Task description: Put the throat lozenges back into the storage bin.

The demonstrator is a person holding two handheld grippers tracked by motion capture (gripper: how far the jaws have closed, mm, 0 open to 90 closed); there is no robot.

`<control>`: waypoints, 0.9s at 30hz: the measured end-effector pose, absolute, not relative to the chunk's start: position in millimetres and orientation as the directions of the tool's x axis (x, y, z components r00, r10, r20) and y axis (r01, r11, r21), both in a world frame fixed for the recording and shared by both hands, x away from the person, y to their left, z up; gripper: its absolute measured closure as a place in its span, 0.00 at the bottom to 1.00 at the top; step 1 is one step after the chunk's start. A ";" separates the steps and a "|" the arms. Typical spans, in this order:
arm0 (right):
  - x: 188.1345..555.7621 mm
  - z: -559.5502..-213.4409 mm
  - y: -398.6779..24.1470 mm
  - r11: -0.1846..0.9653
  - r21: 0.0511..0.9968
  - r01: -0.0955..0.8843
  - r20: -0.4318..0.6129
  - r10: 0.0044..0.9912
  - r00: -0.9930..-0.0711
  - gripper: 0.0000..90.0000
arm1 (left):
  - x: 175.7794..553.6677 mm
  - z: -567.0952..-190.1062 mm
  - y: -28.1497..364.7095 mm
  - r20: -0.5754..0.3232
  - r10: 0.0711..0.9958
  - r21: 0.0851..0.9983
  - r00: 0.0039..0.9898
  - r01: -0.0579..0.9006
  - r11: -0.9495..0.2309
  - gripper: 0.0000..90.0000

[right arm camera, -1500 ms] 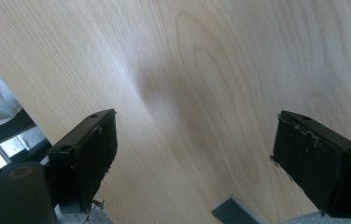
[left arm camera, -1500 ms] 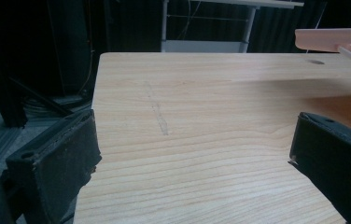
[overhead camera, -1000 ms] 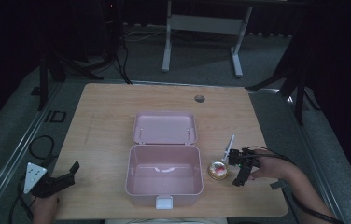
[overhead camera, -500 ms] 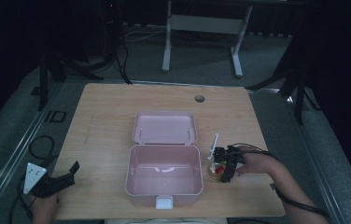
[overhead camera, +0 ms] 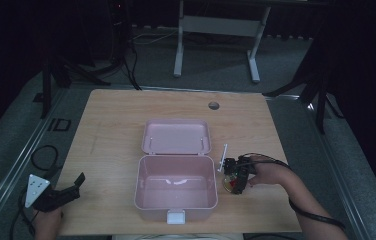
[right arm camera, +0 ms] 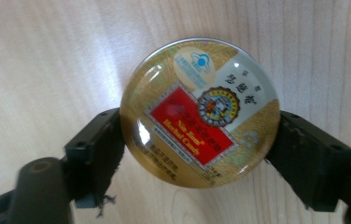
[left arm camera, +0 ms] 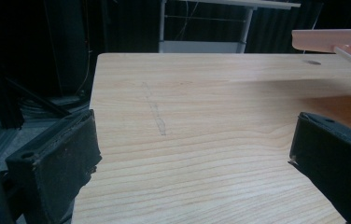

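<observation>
Pinching the round candy tin (right arm camera: 199,112) between its two black jaws, my right gripper (overhead camera: 237,178) sits just right of the open pink lunch box (overhead camera: 176,192) on the wooden table (overhead camera: 111,125). Up close, the tin's gold lid carries a red label, a white patch and a round emblem; from above it's a small blur. Left gripper (overhead camera: 58,195) rests spread wide at the table's near left corner.

Open box (overhead camera: 176,187) mid-table (overhead camera: 116,125), near front edge; round tin (overhead camera: 232,184) just right of box.
</observation>
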State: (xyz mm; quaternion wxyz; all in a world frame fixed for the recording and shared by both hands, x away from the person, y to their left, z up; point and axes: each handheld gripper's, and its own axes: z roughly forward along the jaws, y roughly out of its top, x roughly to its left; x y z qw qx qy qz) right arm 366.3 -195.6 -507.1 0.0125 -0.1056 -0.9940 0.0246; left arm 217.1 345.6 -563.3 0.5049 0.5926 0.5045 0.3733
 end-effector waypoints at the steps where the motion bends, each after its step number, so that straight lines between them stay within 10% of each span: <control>1: 365.4 -504.3 -196.0 0.978 -0.049 0.204 0.027 0.206 -0.978 0.23 | 217.2 -563.3 345.7 -0.067 0.975 0.975 0.213 0.222 0.019 0.02; 27: 337.4 -388.3 -196.9 0.983 -0.013 0.184 0.009 0.184 -0.983 0.23 | 217.5 -563.2 345.5 -0.068 0.975 0.974 0.212 0.225 0.019 0.02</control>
